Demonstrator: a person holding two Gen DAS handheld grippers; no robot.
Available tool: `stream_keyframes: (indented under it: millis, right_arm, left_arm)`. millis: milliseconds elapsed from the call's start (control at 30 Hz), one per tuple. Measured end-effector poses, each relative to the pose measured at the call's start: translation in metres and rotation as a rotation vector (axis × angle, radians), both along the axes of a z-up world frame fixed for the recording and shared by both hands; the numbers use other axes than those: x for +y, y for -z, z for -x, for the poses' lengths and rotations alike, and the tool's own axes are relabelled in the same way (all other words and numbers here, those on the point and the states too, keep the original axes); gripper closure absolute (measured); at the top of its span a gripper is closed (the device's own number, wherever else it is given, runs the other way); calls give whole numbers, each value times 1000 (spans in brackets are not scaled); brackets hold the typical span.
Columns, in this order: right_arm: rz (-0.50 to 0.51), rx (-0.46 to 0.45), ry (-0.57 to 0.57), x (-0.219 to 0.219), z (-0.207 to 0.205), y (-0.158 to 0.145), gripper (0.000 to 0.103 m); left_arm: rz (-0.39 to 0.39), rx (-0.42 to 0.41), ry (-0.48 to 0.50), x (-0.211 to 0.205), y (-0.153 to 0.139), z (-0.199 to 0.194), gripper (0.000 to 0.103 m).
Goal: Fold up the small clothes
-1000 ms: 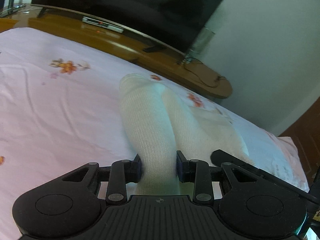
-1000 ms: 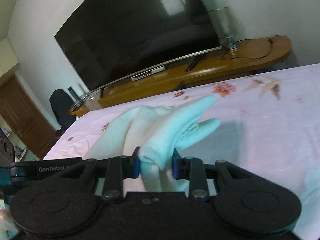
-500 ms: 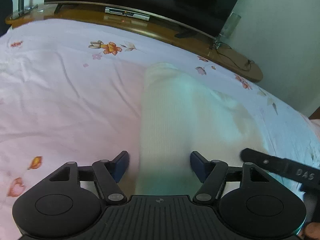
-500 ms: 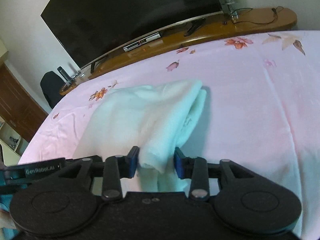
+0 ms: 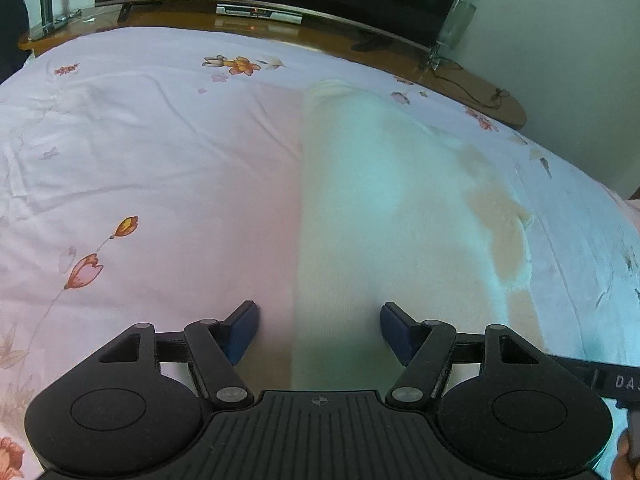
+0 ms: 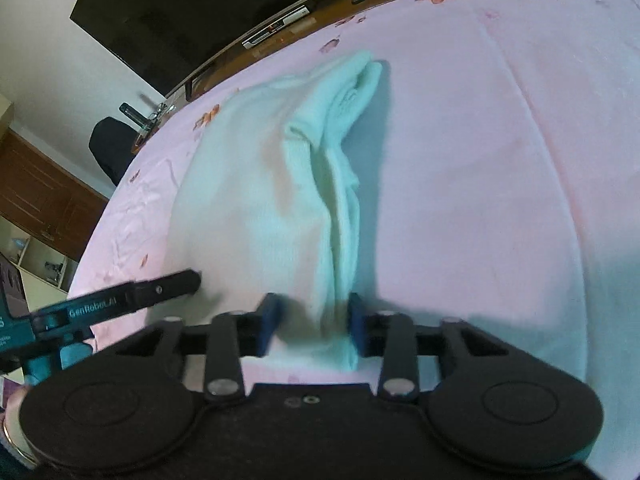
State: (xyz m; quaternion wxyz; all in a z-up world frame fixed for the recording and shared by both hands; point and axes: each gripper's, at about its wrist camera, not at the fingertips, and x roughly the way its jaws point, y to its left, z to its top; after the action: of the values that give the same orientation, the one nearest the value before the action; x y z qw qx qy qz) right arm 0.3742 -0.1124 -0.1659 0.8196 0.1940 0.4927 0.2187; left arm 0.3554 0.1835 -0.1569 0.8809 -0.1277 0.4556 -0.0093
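A small pale knit garment [image 5: 384, 208] lies folded lengthwise on the pink floral bedsheet [image 5: 140, 152]. My left gripper [image 5: 320, 330] is open, its blue pads wide apart astride the garment's near left edge. In the right wrist view the garment [image 6: 272, 200] shows bunched folds along its right side. My right gripper [image 6: 314, 322] is open, its pads either side of the garment's near right end and loose from the cloth. The left gripper's finger [image 6: 160, 290] shows at the left of the right wrist view.
A wooden TV bench [image 5: 280, 32] with a set-top box [image 5: 258, 12] and a large dark TV [image 6: 180, 12] runs beyond the bed's far edge. A dark chair [image 6: 110, 148] and wooden cabinets [image 6: 44, 196] stand off the bed's left side.
Both grippers lowered the garment onto the bed. The left opened half a second ago and is now wider. The right has just opened and let go of the cloth.
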Motion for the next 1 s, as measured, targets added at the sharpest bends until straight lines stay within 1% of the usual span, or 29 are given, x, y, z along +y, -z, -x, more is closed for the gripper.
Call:
stream_keyframes:
  millis: [67, 100, 167, 233, 300, 333, 367, 400, 467, 567, 633, 800, 1000]
  right_arm:
    - [-42, 16, -12, -1, 4, -7, 83]
    - [-51, 7, -19, -1, 7, -13, 83]
    - [-12, 1, -22, -1, 9, -15, 84]
    - [67, 0, -29, 1, 7, -5, 85]
    - [64, -2, -20, 0, 8, -5, 84]
    - [81, -11, -20, 3, 9, -10, 82]
    - [108, -36, -16, 4, 12, -15, 73]
    - [141, -68, -5, 5, 16, -22, 71]
    - [172, -135, 26, 2, 25, -35, 71]
    - [217, -241, 58, 5, 30, -51, 70]
    - [235, -267, 48, 12, 25, -56, 70]
    - [236, -285, 45, 25, 9, -52, 70]
    - [261, -334, 69, 35, -36, -58, 70]
  left_arm:
    - [26, 5, 17, -2, -4, 4, 35]
    - [17, 14, 24, -4, -3, 6, 35]
    - [-4, 17, 34, -6, 4, 9, 35]
    - [-19, 0, 44, -7, 5, 11, 35]
    - [-17, 18, 27, -7, 1, 10, 35]
    - [-8, 27, 8, -6, -1, 10, 35]
    - [1, 27, -13, -5, -5, 11, 35]
    - [6, 17, -29, -5, -8, 13, 35]
    - [-6, -11, -44, -7, -15, 17, 35]
    - [-17, -21, -23, -19, -20, 14, 35]
    - [-22, -34, -22, -26, -22, 10, 35]
    - [-22, -62, -43, -37, -27, -15, 35]
    - [-70, -59, -75, -49, -18, -57, 35]
